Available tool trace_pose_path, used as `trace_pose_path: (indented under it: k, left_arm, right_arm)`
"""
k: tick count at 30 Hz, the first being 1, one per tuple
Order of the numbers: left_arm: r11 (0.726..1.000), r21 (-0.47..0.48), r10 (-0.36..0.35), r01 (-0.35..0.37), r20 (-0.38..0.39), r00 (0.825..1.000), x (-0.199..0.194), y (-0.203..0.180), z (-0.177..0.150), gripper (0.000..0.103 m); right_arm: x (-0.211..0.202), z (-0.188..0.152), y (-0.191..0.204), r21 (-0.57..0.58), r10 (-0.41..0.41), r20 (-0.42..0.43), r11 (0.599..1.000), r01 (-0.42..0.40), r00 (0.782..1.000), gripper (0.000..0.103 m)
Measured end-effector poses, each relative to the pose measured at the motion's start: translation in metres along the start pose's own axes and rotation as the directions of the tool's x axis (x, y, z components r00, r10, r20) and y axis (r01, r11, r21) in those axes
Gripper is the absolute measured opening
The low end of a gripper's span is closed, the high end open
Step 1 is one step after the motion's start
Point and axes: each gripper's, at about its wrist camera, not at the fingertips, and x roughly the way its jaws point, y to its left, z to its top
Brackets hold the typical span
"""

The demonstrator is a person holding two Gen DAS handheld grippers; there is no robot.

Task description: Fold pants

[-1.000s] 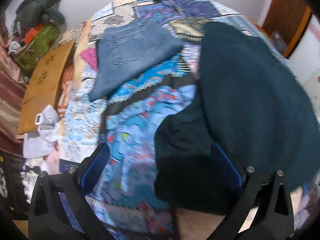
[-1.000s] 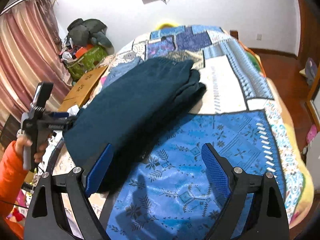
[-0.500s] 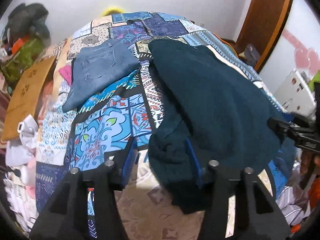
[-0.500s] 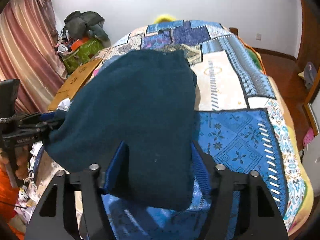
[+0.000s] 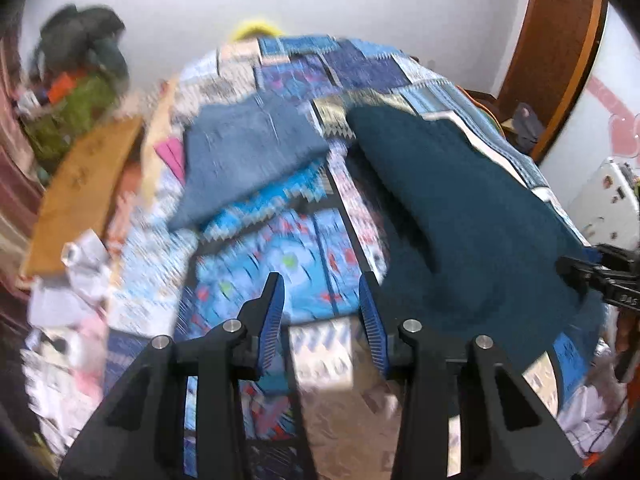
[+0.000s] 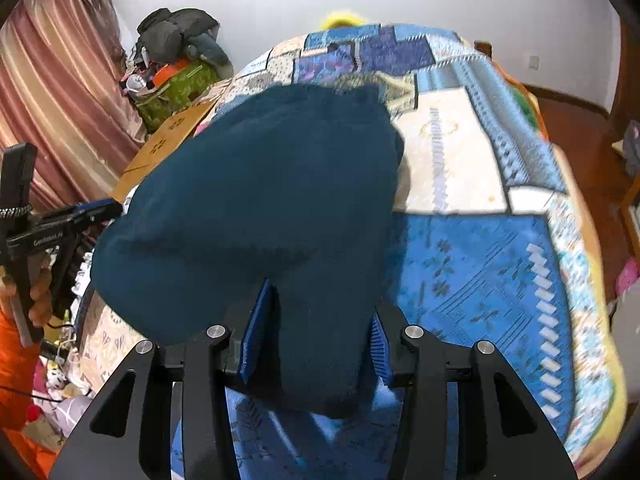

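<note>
The left gripper (image 5: 322, 294) is black, with two blue ribbed pads and round silver screws on its arms. The right gripper (image 6: 316, 332) looks the same. In the right wrist view, white letters run along the black tool, and the person wears an orange sleeve (image 6: 14, 376).
</note>
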Motion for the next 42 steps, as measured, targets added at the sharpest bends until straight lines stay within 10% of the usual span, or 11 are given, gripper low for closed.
trace_pose_path:
  k: [15,24,31,42]
  left_arm:
    - [0.996,0.084,-0.017,0.010,0.085,0.996,0.030,-0.030,0.108,0.093]
    - [0.995,0.085,-0.052,0.054,-0.024,0.998,0.111,-0.041,0.149,0.092]
    - [0.992,0.110,-0.051,0.061,-0.096,0.994,0.158,-0.047,0.150,0.050]
    - [0.999,0.016,-0.037,0.039,-0.118,0.992,0.182,-0.026,0.141,0.051]
  right_arm:
    - [0.024,0.078,-0.038,-0.019,-0.012,0.065,1.000,0.013,0.998,0.046]
    - [0.091,0.127,-0.053,0.008,0.040,-0.025,0.999,-0.040,0.999,0.046]
    - [0.127,0.142,-0.056,-0.053,0.029,-0.083,0.998,-0.033,0.996,0.015]
    - [0.139,0.133,-0.057,-0.084,-0.003,-0.089,0.996,-0.004,0.996,0.013]
